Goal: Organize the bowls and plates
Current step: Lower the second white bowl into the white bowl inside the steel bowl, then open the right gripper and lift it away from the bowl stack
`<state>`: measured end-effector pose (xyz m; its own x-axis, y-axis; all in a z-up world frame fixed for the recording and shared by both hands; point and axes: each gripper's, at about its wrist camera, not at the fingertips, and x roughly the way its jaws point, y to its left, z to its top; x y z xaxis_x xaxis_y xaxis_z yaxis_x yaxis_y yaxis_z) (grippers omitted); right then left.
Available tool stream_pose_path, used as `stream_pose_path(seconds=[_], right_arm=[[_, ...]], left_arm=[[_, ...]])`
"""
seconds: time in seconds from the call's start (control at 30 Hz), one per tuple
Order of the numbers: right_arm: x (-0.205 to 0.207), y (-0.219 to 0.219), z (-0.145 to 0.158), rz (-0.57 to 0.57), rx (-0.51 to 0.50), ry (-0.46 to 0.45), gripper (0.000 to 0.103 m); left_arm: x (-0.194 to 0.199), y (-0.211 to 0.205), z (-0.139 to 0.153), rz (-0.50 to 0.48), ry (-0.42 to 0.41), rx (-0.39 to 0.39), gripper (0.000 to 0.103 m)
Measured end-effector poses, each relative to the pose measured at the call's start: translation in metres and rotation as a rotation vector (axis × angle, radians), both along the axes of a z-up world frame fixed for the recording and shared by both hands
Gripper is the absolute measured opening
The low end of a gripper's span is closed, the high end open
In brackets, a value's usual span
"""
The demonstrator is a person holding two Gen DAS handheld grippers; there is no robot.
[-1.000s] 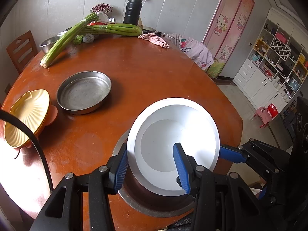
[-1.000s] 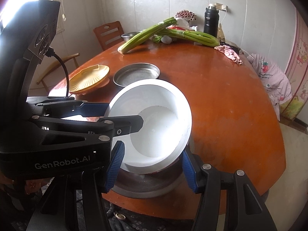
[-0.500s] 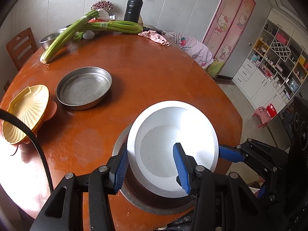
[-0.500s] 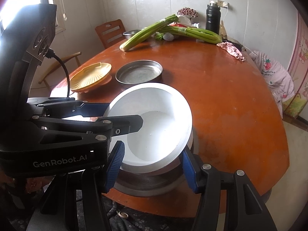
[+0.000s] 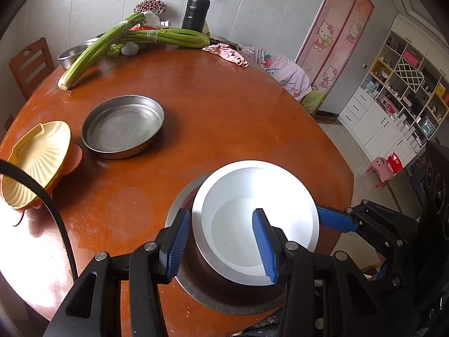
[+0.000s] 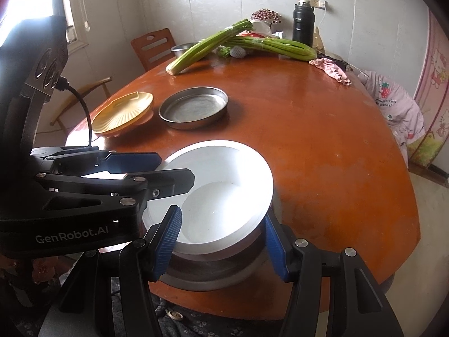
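A white bowl (image 5: 252,219) sits tilted in a larger metal bowl (image 5: 202,289) at the near edge of the round wooden table (image 5: 224,118).

The left gripper (image 5: 223,247) reaches over the white bowl's near left rim. One blue finger lies outside the wall and the other inside the bowl, so the rim runs between them and the jaws look clamped on it.

The right gripper (image 6: 220,241) comes in from the other side. Its two blue fingers stand either side of the white bowl's near right rim, with the right pad against the rim's edge. The left pad sits just beside the bowl's inner face; whether it presses there cannot be told, so the jaws are apart around the rim without a clear grip. In the left wrist view this gripper shows at the bowl's right edge.

Farther back on the table lies one shallow metal pan (image 5: 122,126), and beside it on the left a yellow shell-shaped dish (image 5: 36,163) rests on an orange one. At the far side lie two celery bunches (image 5: 168,38), one small metal bowl (image 5: 71,54), a black flask (image 5: 195,12) and a pink cloth (image 5: 227,53).
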<state>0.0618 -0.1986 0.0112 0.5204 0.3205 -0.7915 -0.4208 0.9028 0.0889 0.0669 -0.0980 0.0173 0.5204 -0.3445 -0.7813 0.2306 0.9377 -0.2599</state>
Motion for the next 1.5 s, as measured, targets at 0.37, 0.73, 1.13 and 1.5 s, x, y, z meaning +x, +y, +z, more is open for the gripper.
stream_pose_path(seconds=[0.37,0.73,1.13,1.5], right_arm=[[0.007,-0.003,-0.005,-0.029,-0.029,0.002,0.060],[0.013,-0.004,-0.013,-0.043,-0.046,0.026,0.060],[0.013,-0.007,-0.005,-0.045,-0.036,-0.008,0.060],[0.011,-0.008,-0.005,-0.053,-0.036,-0.011,0.064]], left_arm=[[0.004,0.001,-0.002,0.005,0.007,-0.007,0.046],[0.006,0.005,-0.004,0.013,0.011,-0.013,0.046],[0.007,0.008,-0.004,0.027,0.011,-0.014,0.046],[0.002,0.012,-0.002,0.048,0.004,-0.005,0.053]])
